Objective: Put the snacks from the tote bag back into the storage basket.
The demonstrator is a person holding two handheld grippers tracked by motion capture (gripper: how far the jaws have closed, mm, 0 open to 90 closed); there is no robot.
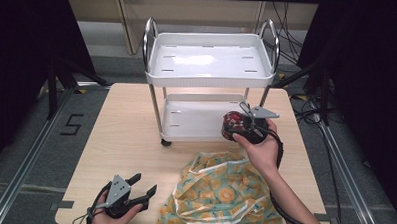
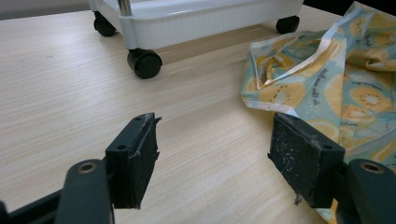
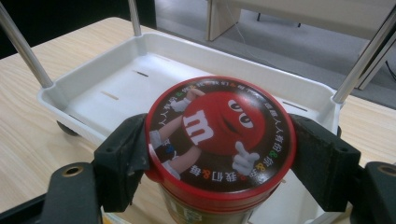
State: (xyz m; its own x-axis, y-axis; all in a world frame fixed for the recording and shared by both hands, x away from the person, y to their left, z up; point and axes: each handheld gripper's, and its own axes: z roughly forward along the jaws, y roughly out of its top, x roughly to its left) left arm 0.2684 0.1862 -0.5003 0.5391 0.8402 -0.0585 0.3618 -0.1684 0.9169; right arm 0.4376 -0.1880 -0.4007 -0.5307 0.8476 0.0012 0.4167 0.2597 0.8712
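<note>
Glossy red-lidded tub (image 3: 219,135), matt wooden table (image 2: 70,93)

A white two-tier cart (image 1: 210,67) with chrome posts and black castors stood on the pale wooden table (image 1: 120,139). A fruit-print bag (image 1: 221,193) in teal and yellow lay crumpled near the table's front edge, just before the cart's lower tray (image 3: 116,88).
</note>
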